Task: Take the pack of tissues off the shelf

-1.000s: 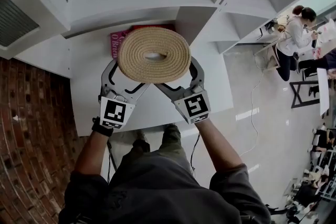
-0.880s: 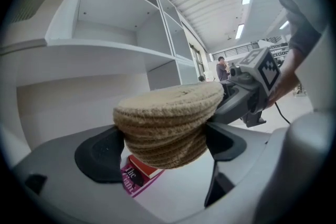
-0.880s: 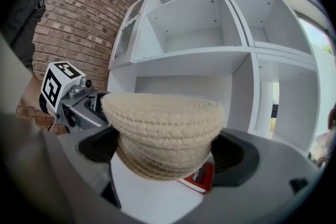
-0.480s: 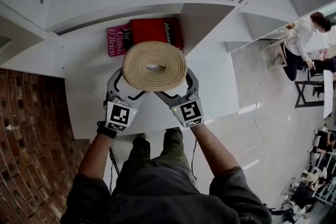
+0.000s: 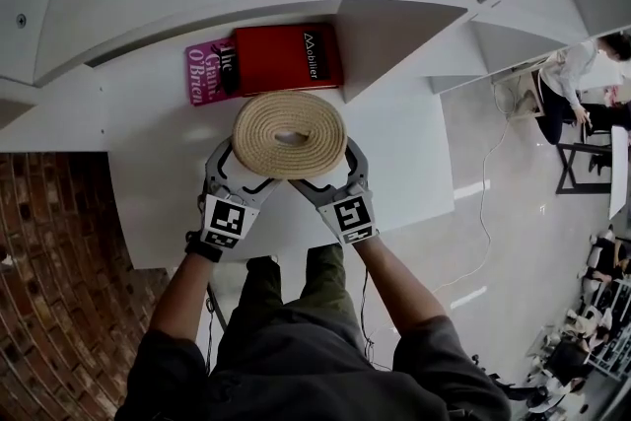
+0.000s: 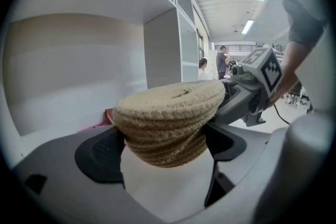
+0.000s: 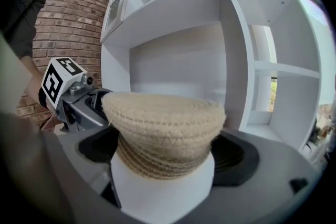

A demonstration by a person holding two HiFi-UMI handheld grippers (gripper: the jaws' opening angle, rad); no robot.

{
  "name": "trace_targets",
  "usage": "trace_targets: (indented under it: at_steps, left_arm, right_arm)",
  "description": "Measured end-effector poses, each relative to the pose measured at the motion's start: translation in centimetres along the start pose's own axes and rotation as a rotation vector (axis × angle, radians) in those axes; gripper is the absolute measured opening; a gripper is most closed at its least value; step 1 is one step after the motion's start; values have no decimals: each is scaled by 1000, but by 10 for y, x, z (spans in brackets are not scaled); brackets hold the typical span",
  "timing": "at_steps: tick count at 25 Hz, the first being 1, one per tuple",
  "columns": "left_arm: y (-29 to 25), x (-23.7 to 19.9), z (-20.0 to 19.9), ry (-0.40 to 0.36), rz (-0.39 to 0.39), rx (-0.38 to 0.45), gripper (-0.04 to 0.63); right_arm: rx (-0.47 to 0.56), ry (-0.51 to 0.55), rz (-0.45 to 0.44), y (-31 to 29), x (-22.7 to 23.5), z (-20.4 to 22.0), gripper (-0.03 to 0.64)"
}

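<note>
The tissue pack (image 5: 289, 135) is an oval, straw-coloured woven holder with a slot in its top. It hangs above the white shelf board (image 5: 148, 182), in front of two books. My left gripper (image 5: 237, 175) is shut on its left end and my right gripper (image 5: 330, 175) on its right end. In the left gripper view the pack (image 6: 170, 118) fills the gap between the dark pads (image 6: 102, 152), with the right gripper (image 6: 252, 86) beyond it. The right gripper view shows the pack (image 7: 163, 128) clamped the same way, and the left gripper (image 7: 73, 97) behind it.
A red book (image 5: 291, 57) and a pink book (image 5: 202, 74) lie flat at the back of the shelf bay. A white upright panel (image 5: 394, 39) bounds the bay on the right. A brick wall (image 5: 49, 261) is at the left. People (image 5: 577, 84) are far off on the right.
Both grippers have drawn the pack back from the shelf bay towards me. The two books behind it now show fully.
</note>
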State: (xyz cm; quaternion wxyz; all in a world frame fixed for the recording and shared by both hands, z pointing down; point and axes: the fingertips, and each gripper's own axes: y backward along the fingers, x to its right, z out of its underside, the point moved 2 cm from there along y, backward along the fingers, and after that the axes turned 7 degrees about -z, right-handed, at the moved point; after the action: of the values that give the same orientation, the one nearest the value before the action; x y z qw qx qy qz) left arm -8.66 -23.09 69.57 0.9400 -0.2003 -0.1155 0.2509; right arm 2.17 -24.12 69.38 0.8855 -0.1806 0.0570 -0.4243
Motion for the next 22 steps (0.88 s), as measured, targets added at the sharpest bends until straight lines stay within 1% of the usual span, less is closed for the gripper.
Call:
trace_targets:
  at_steps: [7,13,19,22]
  left_arm:
    - [-21,8,29,17,26,-46,476]
    - [-34,16,46,19,44,-80,476]
    - [-43,21,60,2,52,-101,476]
    - [-44,24,71,-16,54,-111,474]
  right_arm:
    - [-45,-22,2,-10,7,36,552]
    - [-80,-28,2,-13,13,62,552]
    - [-99,-28,-1,-16,19,77,552]
    - [-103,-12,-1,-18,18,81,552]
